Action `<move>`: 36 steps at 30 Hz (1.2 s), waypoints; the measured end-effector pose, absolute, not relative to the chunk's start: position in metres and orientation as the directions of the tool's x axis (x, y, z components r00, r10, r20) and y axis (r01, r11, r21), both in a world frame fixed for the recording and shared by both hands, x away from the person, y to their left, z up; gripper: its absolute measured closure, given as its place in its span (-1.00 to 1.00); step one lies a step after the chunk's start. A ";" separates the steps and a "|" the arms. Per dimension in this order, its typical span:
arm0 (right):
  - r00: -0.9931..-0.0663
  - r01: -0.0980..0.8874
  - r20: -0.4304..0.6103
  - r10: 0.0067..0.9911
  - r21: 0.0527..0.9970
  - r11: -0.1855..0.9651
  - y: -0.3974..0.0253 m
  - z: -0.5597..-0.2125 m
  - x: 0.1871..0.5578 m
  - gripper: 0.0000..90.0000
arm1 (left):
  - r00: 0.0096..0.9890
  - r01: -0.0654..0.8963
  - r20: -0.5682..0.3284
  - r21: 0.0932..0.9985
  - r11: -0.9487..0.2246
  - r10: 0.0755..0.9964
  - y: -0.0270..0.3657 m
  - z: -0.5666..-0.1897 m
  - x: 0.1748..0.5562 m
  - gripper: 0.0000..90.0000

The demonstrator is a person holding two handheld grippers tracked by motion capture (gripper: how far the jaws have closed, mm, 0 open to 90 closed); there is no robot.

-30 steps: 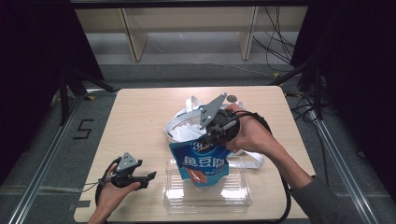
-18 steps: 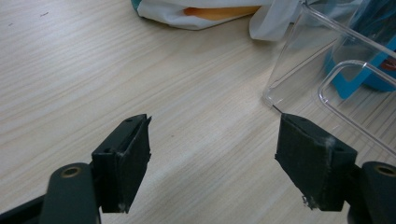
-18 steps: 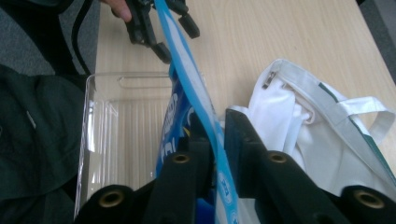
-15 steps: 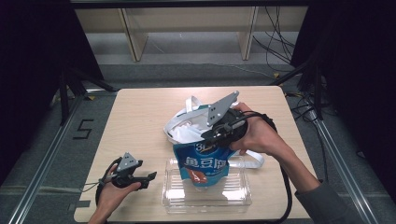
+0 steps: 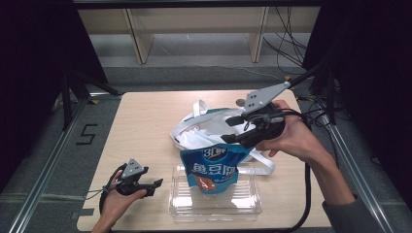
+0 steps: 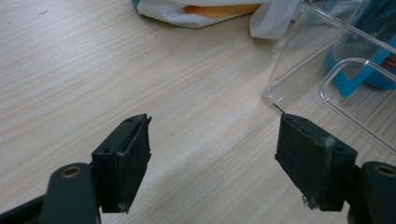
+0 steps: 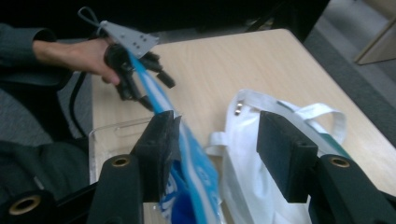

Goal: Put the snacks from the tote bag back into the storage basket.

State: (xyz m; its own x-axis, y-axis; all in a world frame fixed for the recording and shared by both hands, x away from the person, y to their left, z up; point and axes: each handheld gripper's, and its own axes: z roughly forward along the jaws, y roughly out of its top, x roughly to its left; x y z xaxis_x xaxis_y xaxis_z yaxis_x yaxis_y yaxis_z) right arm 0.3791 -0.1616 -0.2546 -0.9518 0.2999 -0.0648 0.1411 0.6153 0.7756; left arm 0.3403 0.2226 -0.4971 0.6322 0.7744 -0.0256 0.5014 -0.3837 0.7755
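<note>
A: Where is the blue printed snack pouch [image 5: 210, 167]?

B: Standing in the clear plastic tray [image 5: 245, 204] at the table's near edge, just near of the white cloth bag [image 5: 201, 128]. The right gripper [image 7: 215, 144], jaws wide, has the pouch's top edge against one jaw.

A: And the left gripper [image 6: 212, 154]?

B: Spread wide, empty, over bare table left of the tray. Likely next: the right one withdraws clear.

A pale wooden table [image 5: 145, 121] on grey floor [image 5: 204, 73]; light shelving [image 5: 194, 24] behind; dark surroundings.
</note>
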 end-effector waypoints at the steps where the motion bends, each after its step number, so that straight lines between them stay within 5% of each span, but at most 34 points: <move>1: -0.947 0.145 -0.068 0.315 0.783 0.605 -0.165 -0.254 0.380 0.05 | 0.632 0.500 -0.026 0.777 -0.383 0.774 0.223 -0.497 0.340 -0.44; 14: -0.899 0.217 -0.059 0.434 0.801 0.558 -0.197 -0.269 0.397 -0.03 | 0.632 0.500 -0.026 0.777 -0.382 0.774 0.223 -0.497 0.340 -0.44; 36: -0.778 0.353 -0.001 0.629 0.827 0.437 -0.251 -0.348 0.405 -0.11 | 0.611 0.507 -0.045 0.789 -0.347 0.790 0.222 -0.498 0.339 -0.44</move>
